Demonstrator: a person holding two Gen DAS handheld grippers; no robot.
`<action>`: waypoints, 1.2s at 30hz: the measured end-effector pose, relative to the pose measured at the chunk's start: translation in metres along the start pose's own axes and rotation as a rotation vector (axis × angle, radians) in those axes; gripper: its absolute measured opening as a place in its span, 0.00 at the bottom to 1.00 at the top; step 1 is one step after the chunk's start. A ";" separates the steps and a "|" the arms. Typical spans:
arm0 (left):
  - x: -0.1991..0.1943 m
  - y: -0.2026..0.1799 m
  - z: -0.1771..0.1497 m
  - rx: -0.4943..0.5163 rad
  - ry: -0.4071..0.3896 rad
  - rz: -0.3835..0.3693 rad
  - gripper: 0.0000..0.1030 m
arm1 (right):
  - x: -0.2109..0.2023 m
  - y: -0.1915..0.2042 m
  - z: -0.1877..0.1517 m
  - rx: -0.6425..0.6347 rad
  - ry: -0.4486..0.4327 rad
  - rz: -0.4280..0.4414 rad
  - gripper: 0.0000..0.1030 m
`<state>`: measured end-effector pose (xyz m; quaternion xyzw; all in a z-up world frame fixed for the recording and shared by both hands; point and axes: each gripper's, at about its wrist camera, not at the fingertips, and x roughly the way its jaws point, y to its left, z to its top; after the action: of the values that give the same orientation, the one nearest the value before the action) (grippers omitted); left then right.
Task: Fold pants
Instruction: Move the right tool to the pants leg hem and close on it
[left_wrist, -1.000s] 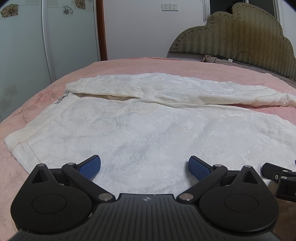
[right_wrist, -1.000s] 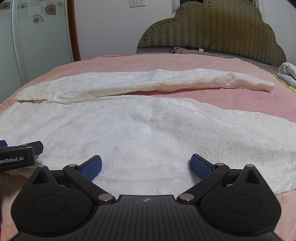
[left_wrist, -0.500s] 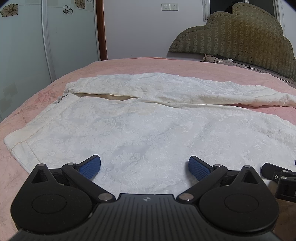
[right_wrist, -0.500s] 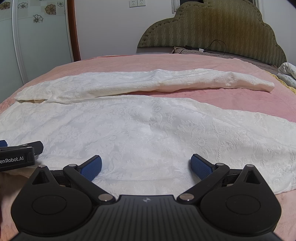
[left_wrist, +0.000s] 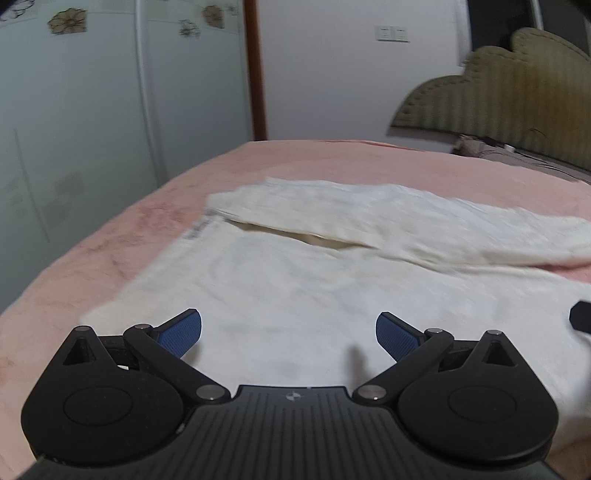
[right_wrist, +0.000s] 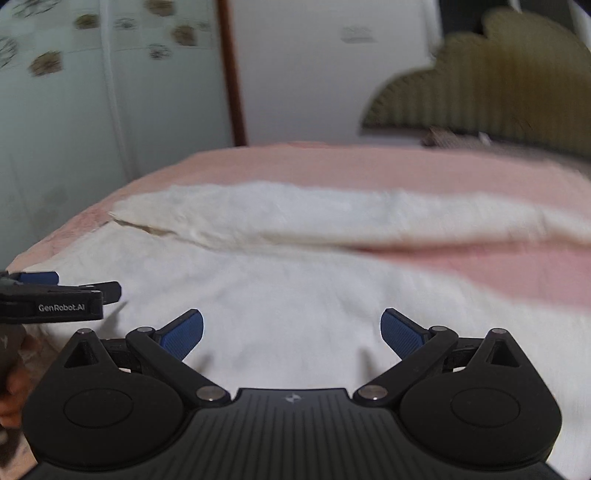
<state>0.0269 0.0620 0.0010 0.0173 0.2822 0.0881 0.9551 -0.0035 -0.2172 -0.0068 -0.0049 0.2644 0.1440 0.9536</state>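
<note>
White patterned pants (left_wrist: 314, 280) lie spread flat on a pink bed, one leg near me and the other leg (left_wrist: 424, 225) stretched along the far side. My left gripper (left_wrist: 289, 334) hovers open over the near part by the waistband, its blue pads (left_wrist: 181, 332) wide apart with nothing between them. The right gripper (right_wrist: 291, 332) is open too, above the near leg of the pants (right_wrist: 314, 295). In the right wrist view the left gripper (right_wrist: 66, 295) shows side-on at the left edge. Both views are motion-blurred.
The pink bed cover (left_wrist: 332, 162) runs to an olive padded headboard (left_wrist: 517, 85) at the far right. Frosted wardrobe doors (left_wrist: 92, 110) with flower prints stand to the left beyond the bed edge. A hand (right_wrist: 11, 387) shows at the lower left.
Both cameras have swung left and tilted up, so the wardrobe fills more of the view and the headboard has slid right. Both grippers stay open over the pants.
</note>
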 end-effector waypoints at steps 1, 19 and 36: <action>0.003 0.007 0.005 -0.011 0.002 0.009 0.99 | 0.009 0.000 0.011 -0.034 -0.001 0.032 1.00; 0.050 0.018 0.038 0.083 0.015 0.015 0.99 | 0.291 -0.016 0.154 -0.236 0.207 0.253 0.85; 0.067 0.070 0.070 -0.195 0.036 -0.047 0.99 | 0.221 0.055 0.125 -0.698 -0.065 0.163 0.08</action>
<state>0.1092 0.1438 0.0291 -0.0841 0.2896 0.0929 0.9489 0.2250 -0.0940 -0.0068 -0.3045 0.1684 0.3012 0.8878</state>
